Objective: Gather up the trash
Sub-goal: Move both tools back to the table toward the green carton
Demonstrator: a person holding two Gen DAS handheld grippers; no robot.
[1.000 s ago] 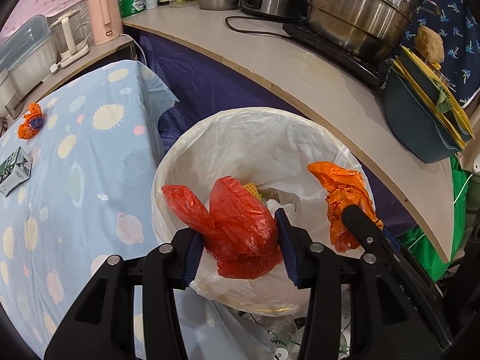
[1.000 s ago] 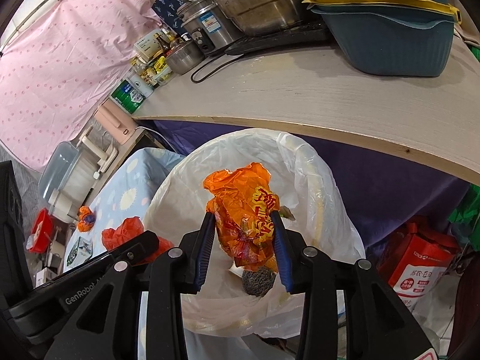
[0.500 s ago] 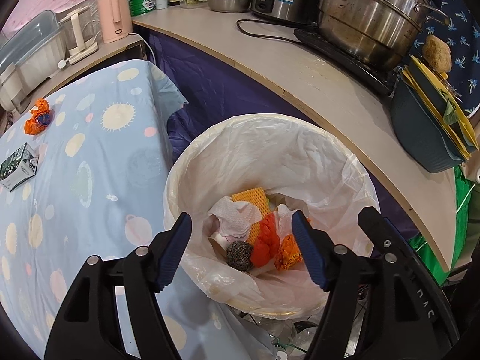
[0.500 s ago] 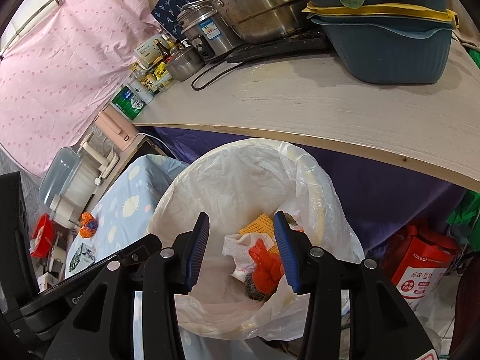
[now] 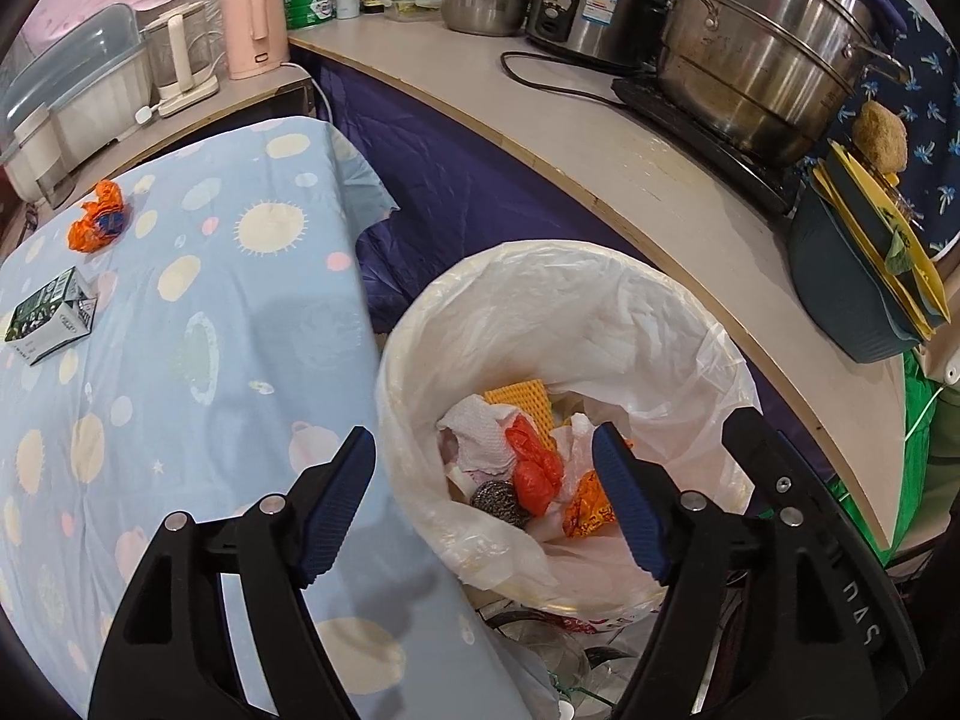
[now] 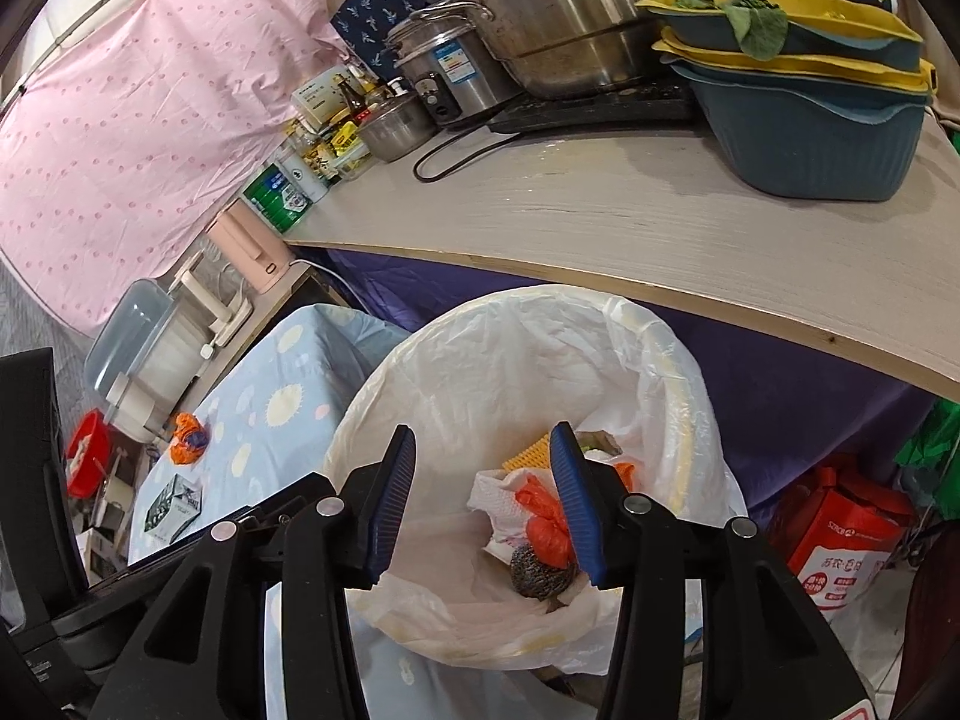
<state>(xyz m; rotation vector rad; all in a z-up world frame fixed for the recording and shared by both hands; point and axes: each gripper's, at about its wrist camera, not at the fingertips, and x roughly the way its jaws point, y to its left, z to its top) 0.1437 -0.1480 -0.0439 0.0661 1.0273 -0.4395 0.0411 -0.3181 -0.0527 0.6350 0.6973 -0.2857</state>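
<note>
A trash bin lined with a white plastic bag [image 5: 600,276] [image 6: 480,348] stands between the table and the counter. Inside lie a red plastic bag [image 5: 534,468] [image 6: 543,522], an orange wrapper [image 5: 591,507], a steel scourer [image 5: 498,501] [image 6: 534,573], white tissue and a yellow sponge. My left gripper [image 5: 483,507] is open and empty above the bin's near left rim. My right gripper [image 6: 483,504] is open and empty above the bin. On the blue tablecloth lie an orange crumpled wrapper [image 5: 96,219] [image 6: 187,438] and a small green carton [image 5: 51,315] [image 6: 174,507].
A curved wooden counter [image 5: 660,180] behind the bin holds steel pots [image 5: 762,42], a rice cooker, bottles and stacked blue-yellow basins [image 6: 804,102]. A pink kettle [image 5: 255,24] and a clear container stand at the table's far end. A red bag [image 6: 840,531] sits on the floor right.
Both grippers opened and dropped the red bag and the orange wrapper into the bin. Both grippers have since drawn back a little, the left one toward the table.
</note>
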